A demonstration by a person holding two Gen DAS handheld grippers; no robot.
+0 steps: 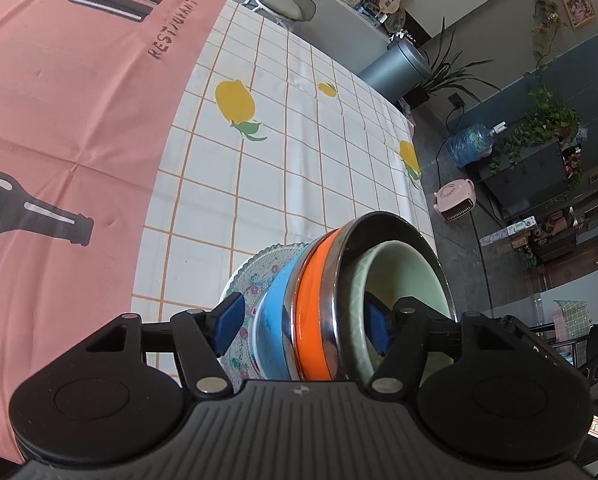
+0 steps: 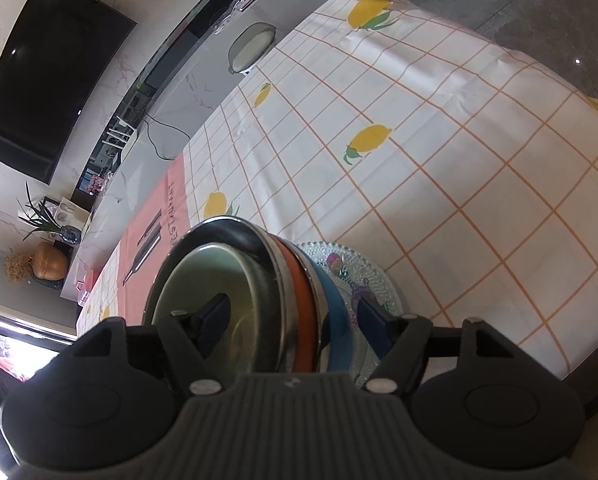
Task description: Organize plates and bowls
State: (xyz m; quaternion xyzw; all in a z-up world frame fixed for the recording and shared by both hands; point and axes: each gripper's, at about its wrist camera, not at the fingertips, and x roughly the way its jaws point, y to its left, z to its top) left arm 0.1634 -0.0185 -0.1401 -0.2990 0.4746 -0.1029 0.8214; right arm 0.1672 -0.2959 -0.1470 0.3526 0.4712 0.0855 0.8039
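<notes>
Spreading across the worktop (image 1: pixel 299 128): lemon-checked cloth. Straddling one nested stack (image 1: pixel 331 300) from opposite sides, left tool (image 1: pixel 303 326) and right tool (image 2: pixel 295 326), each pinching from glass plate (image 1: pixel 243 280) to green bowl (image 1: pixel 403 276). Lying sideways between both, equally near.

the left gripper (image 1: pixel 303 326) at the frame's bottom is black, with a ribbed grey housing, round side discs, silver screws and blue pads (image 1: pixel 229 322). the right gripper (image 2: pixel 293 326) looks identical.
</notes>
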